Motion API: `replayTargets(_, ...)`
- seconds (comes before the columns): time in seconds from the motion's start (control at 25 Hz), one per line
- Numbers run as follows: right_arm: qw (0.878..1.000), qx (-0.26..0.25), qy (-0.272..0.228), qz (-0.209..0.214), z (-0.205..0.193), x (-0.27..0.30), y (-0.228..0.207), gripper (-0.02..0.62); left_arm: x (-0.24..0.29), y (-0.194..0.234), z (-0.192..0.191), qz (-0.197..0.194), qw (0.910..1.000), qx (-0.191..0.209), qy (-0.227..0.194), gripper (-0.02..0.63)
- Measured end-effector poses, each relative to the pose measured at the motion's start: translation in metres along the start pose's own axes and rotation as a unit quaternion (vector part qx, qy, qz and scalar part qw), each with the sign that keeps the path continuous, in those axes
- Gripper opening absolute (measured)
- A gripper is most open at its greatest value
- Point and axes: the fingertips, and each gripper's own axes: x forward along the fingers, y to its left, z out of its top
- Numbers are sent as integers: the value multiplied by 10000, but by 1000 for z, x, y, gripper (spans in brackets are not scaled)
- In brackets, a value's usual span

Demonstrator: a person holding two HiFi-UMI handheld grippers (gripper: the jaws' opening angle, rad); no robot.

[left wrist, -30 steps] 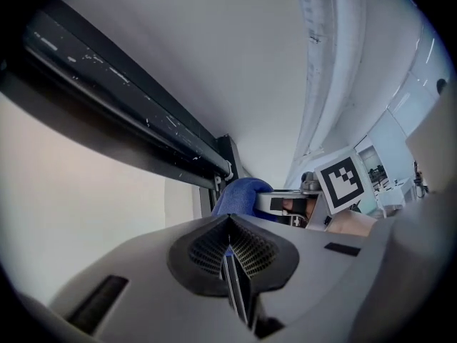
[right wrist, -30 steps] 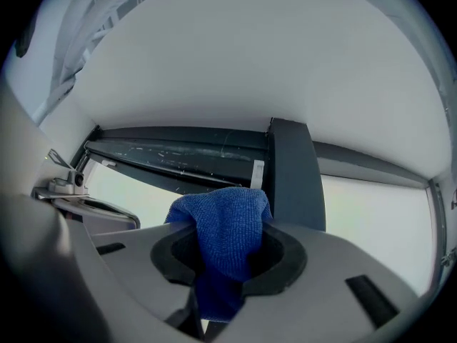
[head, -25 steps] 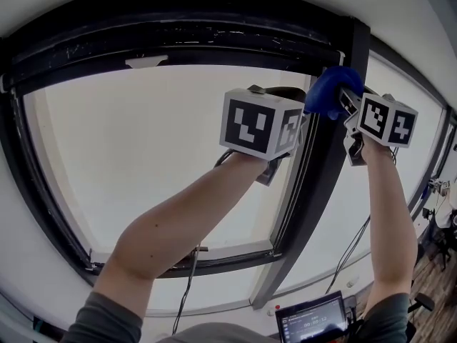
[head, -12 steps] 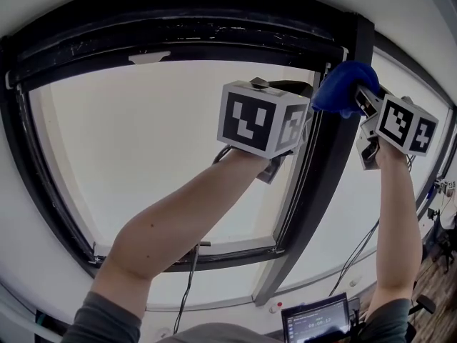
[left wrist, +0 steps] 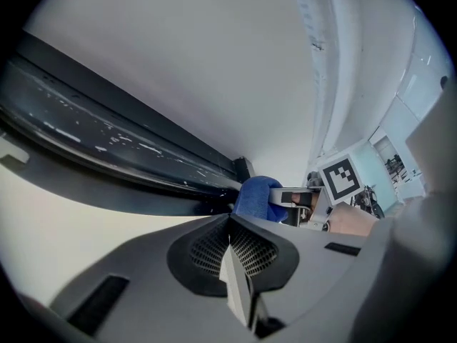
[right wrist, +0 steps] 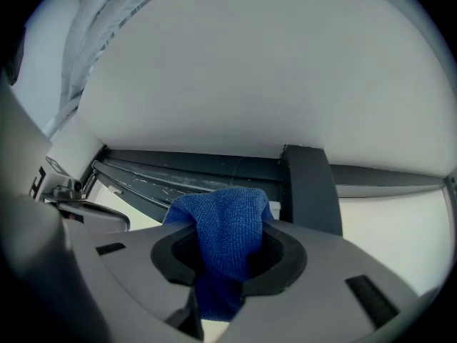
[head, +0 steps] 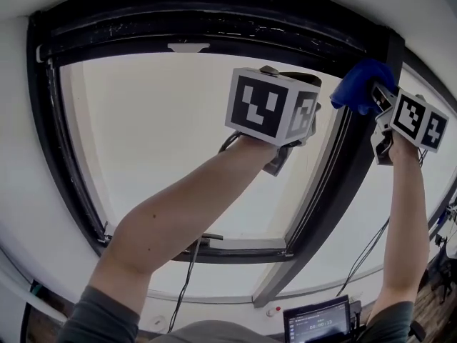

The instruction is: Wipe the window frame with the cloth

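Right gripper view: my right gripper [right wrist: 223,266] is clamped on the blue cloth [right wrist: 227,220], which bunches up just ahead, right at the dark window frame [right wrist: 308,191]. My left gripper [left wrist: 234,252] is pinched together on nothing, cloth off to its right.

**Three cameras, one upper corner**

My head camera sits below and behind both raised forearms [head: 186,213]. It faces the window frame [head: 71,191], wide enough to take in its top rail [head: 200,31] and the post [head: 335,191] at right. The left gripper view rides close under that rail and looks along it to the right, where I see the cloth [left wrist: 255,199] and the right gripper [left wrist: 277,199]. The right gripper view looks up past the cloth, very near, at the joint of rail and post. All three views share that corner and the cloth.
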Motion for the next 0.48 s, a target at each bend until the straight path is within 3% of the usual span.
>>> replayTargets(0.2,9978,-77,-160,641,11,15,55,120,-22,28,3,504,9985,197,36,9)
replayTargets(0.48,9935,-65,-358,1076,24,29,109,120,-64,66,-2,1042,9943,87,209,9)
